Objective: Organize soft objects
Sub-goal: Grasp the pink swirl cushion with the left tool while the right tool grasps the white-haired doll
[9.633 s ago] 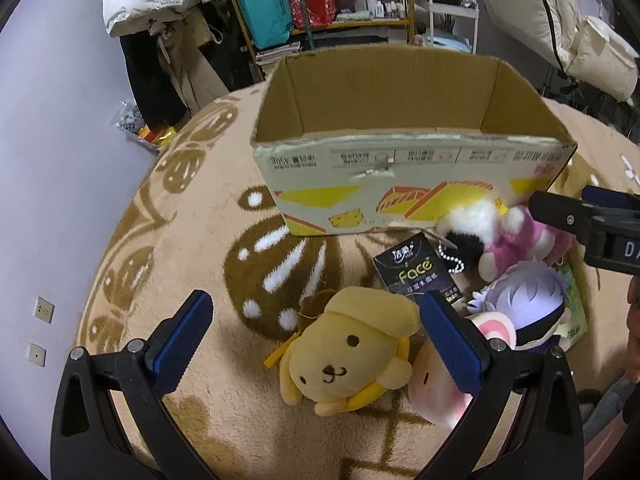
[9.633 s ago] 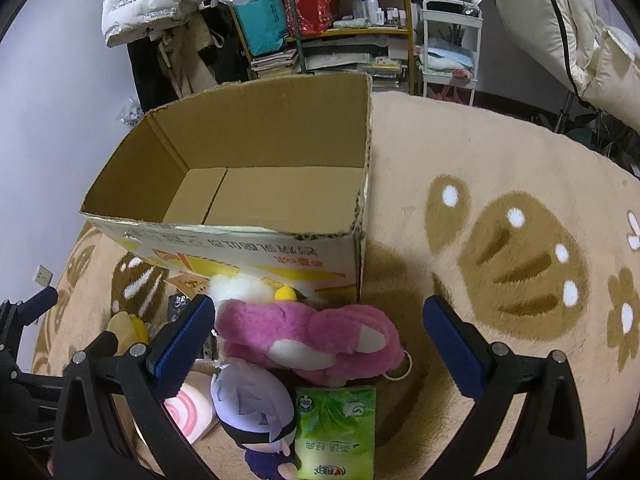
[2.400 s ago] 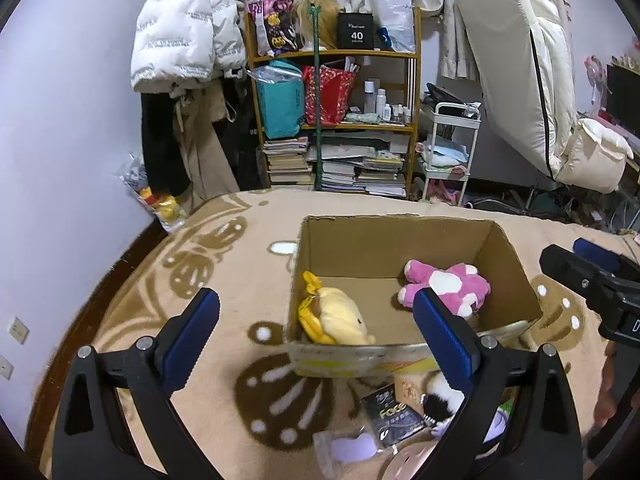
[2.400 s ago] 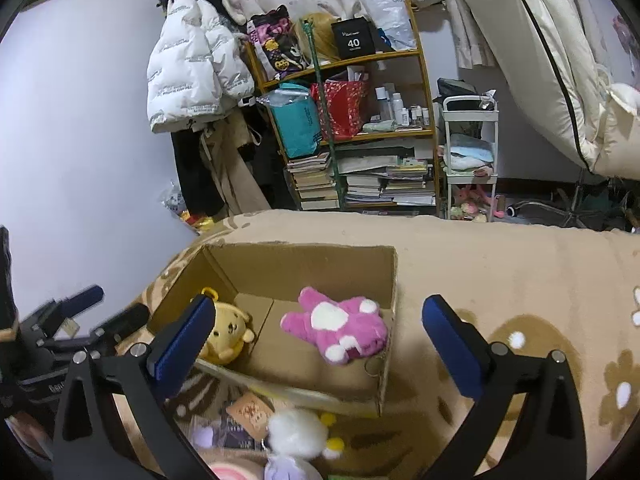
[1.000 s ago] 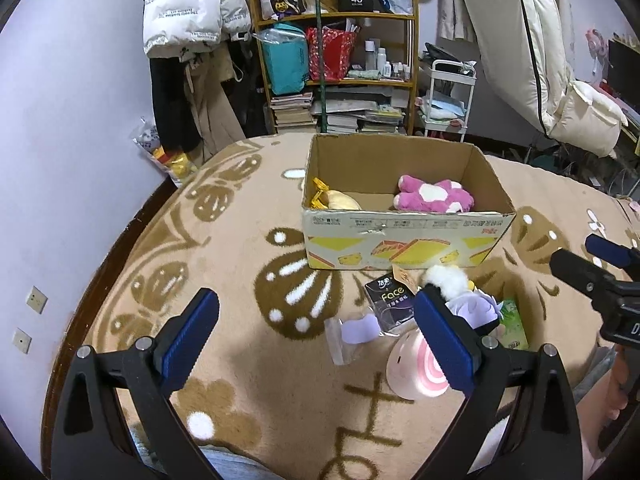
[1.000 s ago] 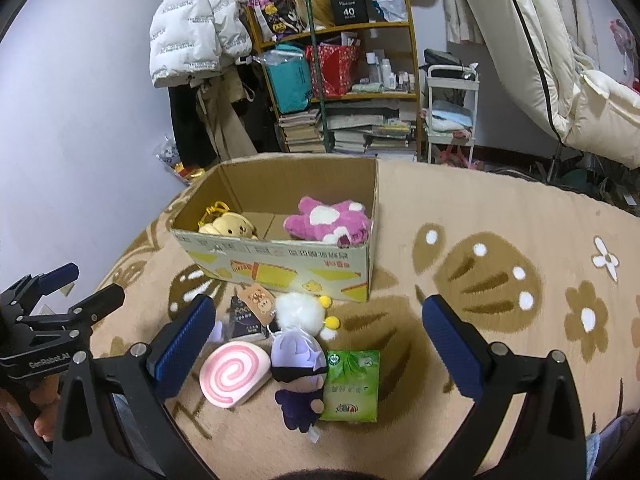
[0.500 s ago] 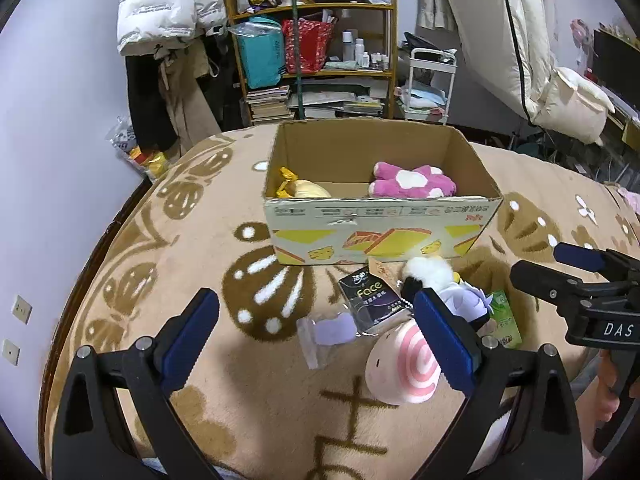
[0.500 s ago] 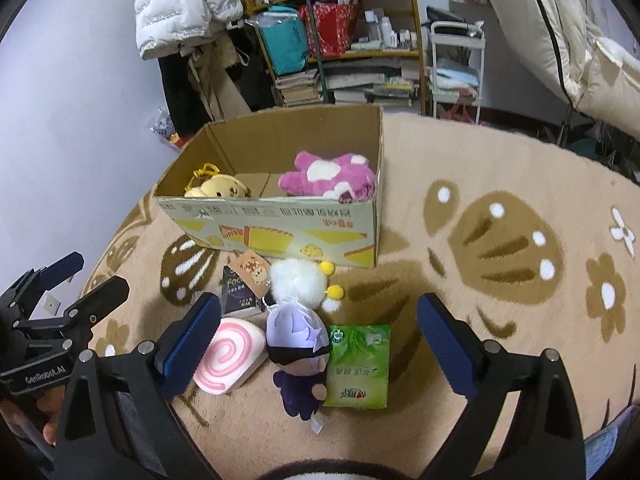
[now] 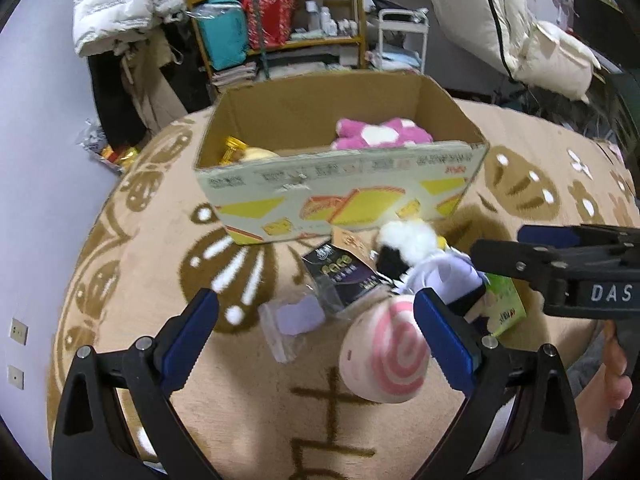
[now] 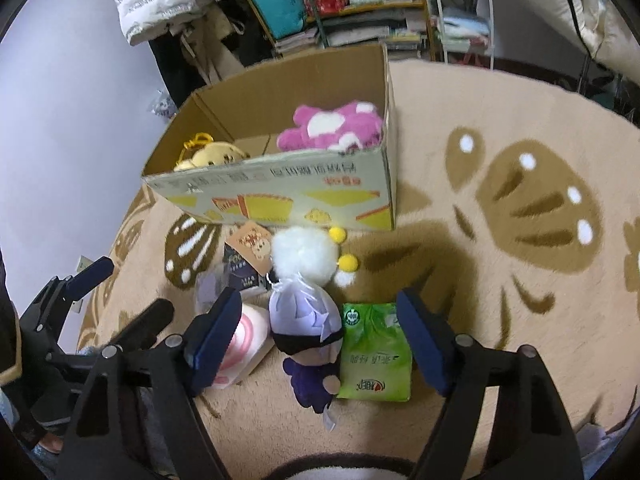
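An open cardboard box (image 9: 344, 188) (image 10: 280, 196) stands on the rug and holds a yellow dog plush (image 10: 212, 156) and a pink plush (image 9: 380, 136) (image 10: 332, 126). In front of it lie a white fluffy plush (image 10: 304, 256), a purple-haired doll (image 10: 308, 328) (image 9: 444, 280) and a pink swirl plush (image 9: 384, 360) (image 10: 244, 340). My left gripper (image 9: 316, 340) is open, low over the rug, its right finger beside the swirl plush. My right gripper (image 10: 320, 336) is open with the doll between its fingers.
A green tissue pack (image 10: 372, 352), a dark "Face" tissue pack (image 9: 344, 280), a brown tag (image 10: 256, 244) and a clear zip bag (image 9: 288, 328) lie among the toys. Shelves (image 9: 280, 20) and a coat rack with a white jacket (image 9: 120, 4) stand behind the rug.
Both grippers have dropped lower and closer to the toys in front of the box. The right gripper now straddles the purple-haired doll. Both stay open.
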A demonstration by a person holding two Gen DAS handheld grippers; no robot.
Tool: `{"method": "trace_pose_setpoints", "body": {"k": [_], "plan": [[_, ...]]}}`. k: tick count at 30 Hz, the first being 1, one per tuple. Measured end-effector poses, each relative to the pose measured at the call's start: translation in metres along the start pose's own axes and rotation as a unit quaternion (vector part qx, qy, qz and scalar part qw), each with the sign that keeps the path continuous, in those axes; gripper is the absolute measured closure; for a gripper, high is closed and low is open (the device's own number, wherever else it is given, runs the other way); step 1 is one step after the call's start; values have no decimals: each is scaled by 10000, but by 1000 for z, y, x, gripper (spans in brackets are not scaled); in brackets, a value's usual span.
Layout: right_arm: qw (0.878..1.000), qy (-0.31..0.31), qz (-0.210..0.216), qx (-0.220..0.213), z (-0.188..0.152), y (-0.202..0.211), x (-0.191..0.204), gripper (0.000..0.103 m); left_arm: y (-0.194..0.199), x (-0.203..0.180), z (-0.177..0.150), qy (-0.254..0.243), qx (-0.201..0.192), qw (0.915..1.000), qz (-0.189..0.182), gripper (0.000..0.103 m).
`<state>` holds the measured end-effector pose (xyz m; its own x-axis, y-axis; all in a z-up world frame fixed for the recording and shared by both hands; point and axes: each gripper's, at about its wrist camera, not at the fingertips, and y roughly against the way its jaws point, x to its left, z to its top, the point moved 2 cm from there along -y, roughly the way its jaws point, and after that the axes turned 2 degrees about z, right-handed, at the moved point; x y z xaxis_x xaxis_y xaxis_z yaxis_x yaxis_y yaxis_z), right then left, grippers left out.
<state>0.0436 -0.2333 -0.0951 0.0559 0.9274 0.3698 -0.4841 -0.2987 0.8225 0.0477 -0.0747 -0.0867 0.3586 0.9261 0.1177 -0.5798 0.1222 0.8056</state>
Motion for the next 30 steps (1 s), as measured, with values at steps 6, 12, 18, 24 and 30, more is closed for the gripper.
{"method": "trace_pose_setpoints", "body": {"k": [6, 12, 18, 24, 30], "plan": [[9996, -141, 64, 253, 0, -17, -5, 24, -17, -16, -6, -319, 233, 9992, -10, 6], [9986, -175, 81, 496, -3, -29, -6, 25, -28, -27, -11, -486, 440, 9977, -192, 6], [9960, -202, 212, 839, -9, -46, -4, 38, -39, -31, -15, -505, 664, 9961, -290, 6], [9951, -165, 303, 930, -8, -57, 0, 43, -51, -38, -19, -616, 887, 9940, -201, 7], [9950, -60, 342, 933, -6, -59, 5, 51, -56, -37, -21, -482, 1048, 9927, -361, 23]]}}
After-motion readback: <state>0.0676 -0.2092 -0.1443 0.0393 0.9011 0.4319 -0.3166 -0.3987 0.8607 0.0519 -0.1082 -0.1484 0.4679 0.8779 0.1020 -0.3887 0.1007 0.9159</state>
